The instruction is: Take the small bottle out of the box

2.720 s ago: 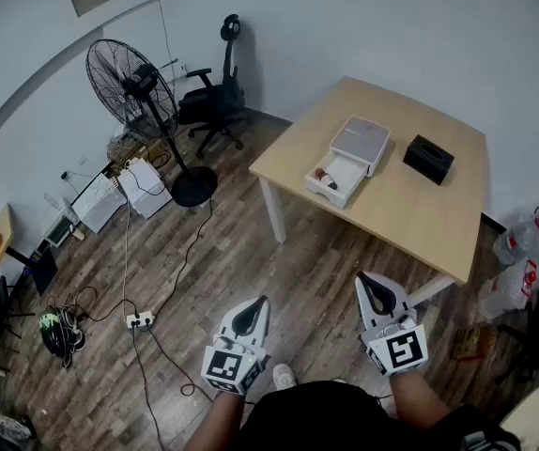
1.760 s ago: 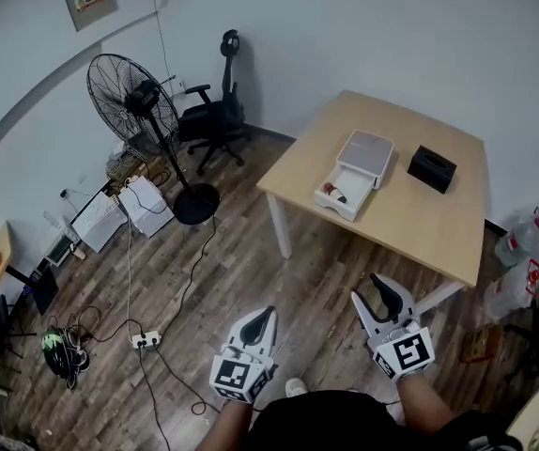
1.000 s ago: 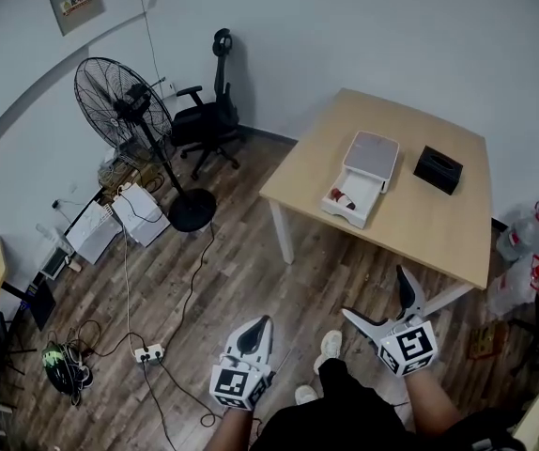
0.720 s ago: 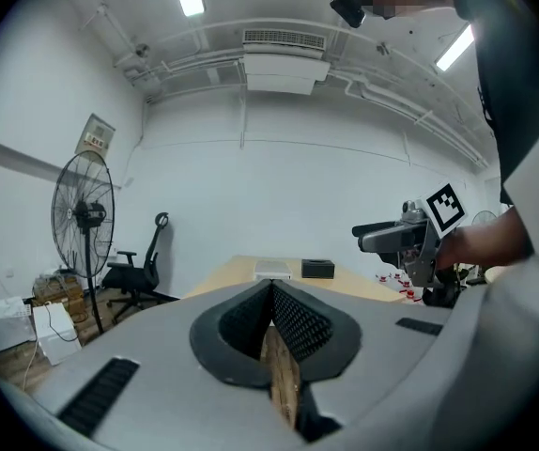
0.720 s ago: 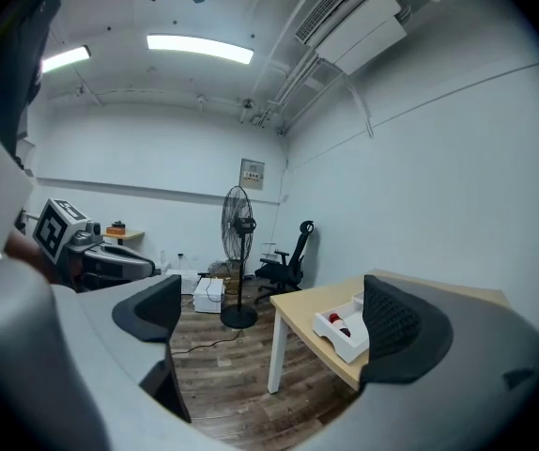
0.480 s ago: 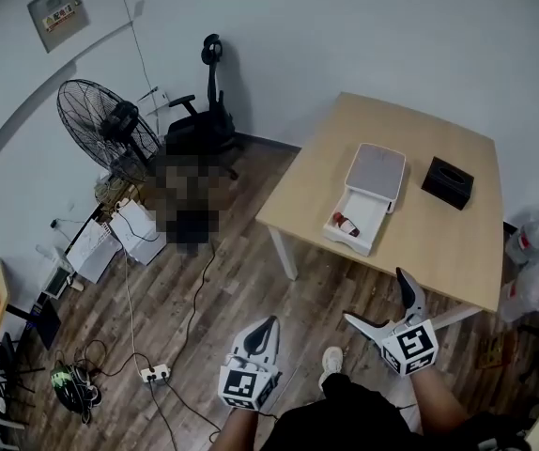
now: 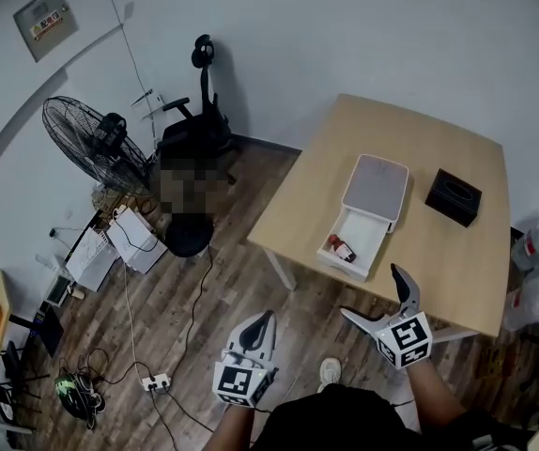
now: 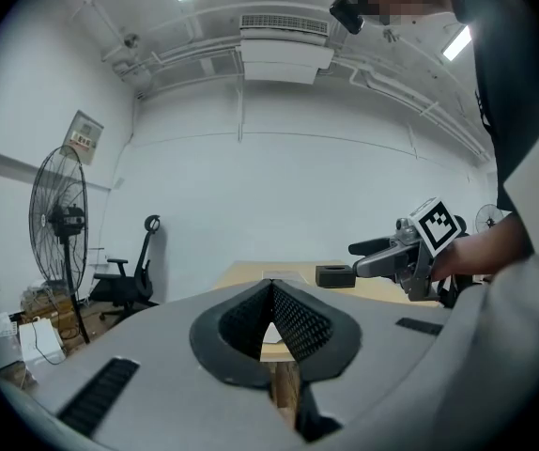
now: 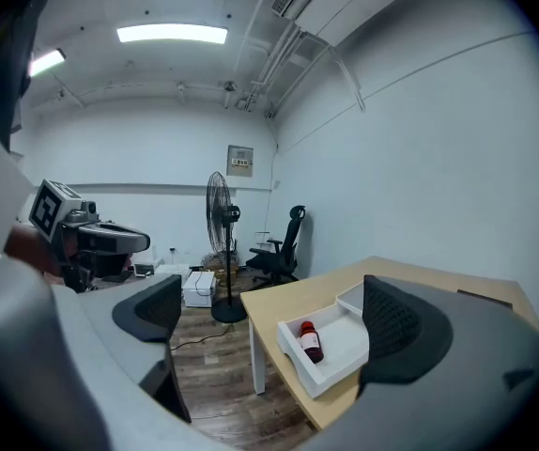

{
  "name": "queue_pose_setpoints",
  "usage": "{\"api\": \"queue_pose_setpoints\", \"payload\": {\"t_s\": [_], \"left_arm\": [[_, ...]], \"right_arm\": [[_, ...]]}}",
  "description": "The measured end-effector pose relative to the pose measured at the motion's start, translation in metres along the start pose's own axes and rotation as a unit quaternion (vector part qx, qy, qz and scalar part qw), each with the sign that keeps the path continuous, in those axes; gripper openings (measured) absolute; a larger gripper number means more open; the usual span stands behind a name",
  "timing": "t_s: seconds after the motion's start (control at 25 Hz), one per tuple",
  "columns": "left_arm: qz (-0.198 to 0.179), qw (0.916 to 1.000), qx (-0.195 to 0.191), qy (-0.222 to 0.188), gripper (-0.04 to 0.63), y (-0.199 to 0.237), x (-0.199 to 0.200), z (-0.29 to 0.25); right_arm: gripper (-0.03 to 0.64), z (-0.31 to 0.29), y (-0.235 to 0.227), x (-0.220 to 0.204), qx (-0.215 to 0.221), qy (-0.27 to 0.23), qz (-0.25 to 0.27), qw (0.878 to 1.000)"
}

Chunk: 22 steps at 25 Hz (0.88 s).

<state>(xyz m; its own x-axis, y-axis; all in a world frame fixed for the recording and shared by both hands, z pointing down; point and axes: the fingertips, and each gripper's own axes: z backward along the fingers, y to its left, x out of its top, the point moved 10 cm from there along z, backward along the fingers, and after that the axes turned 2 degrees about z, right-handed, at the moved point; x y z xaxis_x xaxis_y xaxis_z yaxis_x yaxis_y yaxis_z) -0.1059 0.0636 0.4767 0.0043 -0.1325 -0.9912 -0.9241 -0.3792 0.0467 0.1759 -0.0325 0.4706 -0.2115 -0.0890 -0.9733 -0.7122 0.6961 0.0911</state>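
Note:
A small brown bottle (image 7: 343, 248) (image 9: 310, 340) with a red cap lies on its side in an open white box (image 7: 359, 250) (image 9: 345, 355) near the front edge of a wooden table (image 7: 438, 233). The box's grey lid (image 7: 376, 179) is slid back behind it. My right gripper (image 7: 379, 301) (image 9: 269, 322) is open, held in the air short of the table, with the box showing between its jaws. My left gripper (image 7: 261, 327) (image 8: 271, 313) is shut and empty, low at the left over the floor.
A black box (image 7: 454, 196) (image 8: 335, 275) sits at the table's right. A standing fan (image 7: 86, 134) (image 9: 219, 209), an office chair (image 7: 194, 120) (image 9: 284, 242), white cartons and cables (image 7: 133, 346) lie on the wood floor to the left. Bottled water packs (image 7: 537, 252) stand at the right.
I have walked closer to the table. The right gripper has gone from shut to open and turned toward the box. The left gripper stays shut.

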Motion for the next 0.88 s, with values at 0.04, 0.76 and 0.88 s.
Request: {"api": "queue_pose_setpoints", "payload": {"t_s": [0.04,0.76,0.88], "left_arm": [[-0.003,1.0000,-0.002,0.003,0.015,0.001,0.000,-0.008],[0.004,1.0000,0.001,0.009,0.015,0.058,0.005,-0.084],[0.007,0.9999,-0.007,0.006,0.015,0.076,0.006,-0.101]], "right_arm": [[0.588,-0.004,-0.007,0.000,-0.001,-0.003,-0.001,1.000],[0.586,-0.092,-0.062,0.003,-0.011,0.012,-0.004,1.000],[0.586,-0.111,-0.067,0.002,-0.018,0.029,-0.008,0.999]]}}
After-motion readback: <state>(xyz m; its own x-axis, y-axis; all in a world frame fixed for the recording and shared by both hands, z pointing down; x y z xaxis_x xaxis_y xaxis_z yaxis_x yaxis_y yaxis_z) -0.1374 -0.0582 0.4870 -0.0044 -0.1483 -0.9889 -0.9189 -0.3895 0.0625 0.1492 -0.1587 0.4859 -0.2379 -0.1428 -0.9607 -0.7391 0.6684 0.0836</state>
